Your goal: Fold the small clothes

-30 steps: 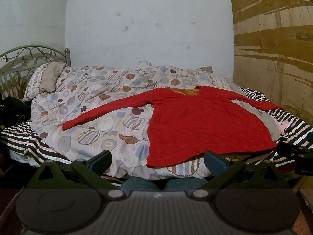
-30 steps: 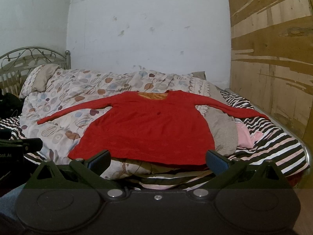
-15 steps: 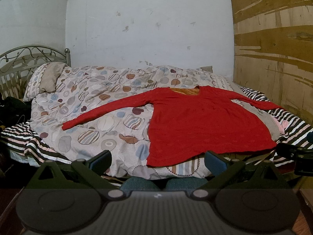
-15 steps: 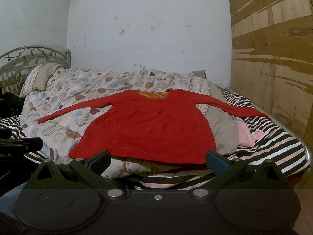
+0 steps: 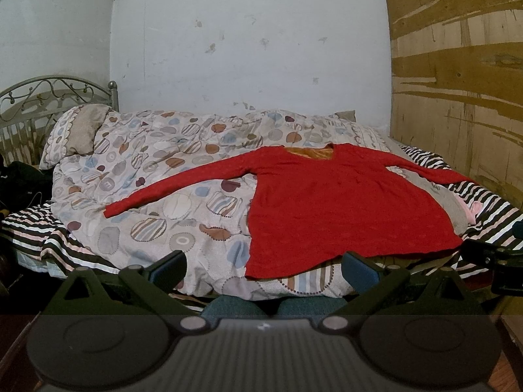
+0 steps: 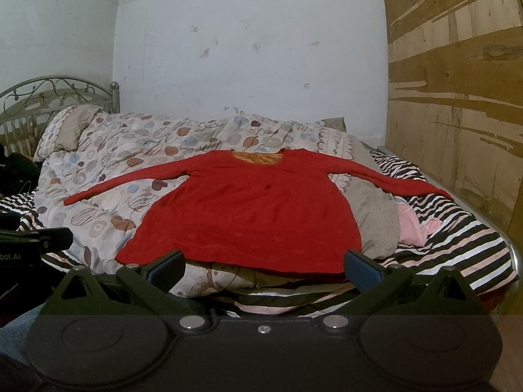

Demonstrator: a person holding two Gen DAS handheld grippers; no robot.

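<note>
garment: a red long-sleeved top [image 5: 343, 209] lies flat and unfolded on the bed, neckline toward the wall, both sleeves spread out to the sides, hem nearest the cameras.
bed: a patterned quilt [image 5: 163, 196] covers the left part; a striped sheet [image 6: 457, 245] shows on the right, with a grey cloth [image 6: 376, 215] and a pink cloth [image 6: 412, 225] just beside the top.
left gripper: the left gripper [image 5: 263, 269] hangs before the bed edge, jaws wide apart, holding nothing.
right gripper: the right gripper [image 6: 263, 268] sits likewise, jaws wide, empty, near the hem.
room: white wall [image 5: 248, 49], wooden panel [image 5: 457, 81] at right, metal headboard [image 5: 49, 98] and pillow [image 5: 78, 130] at left.
</note>
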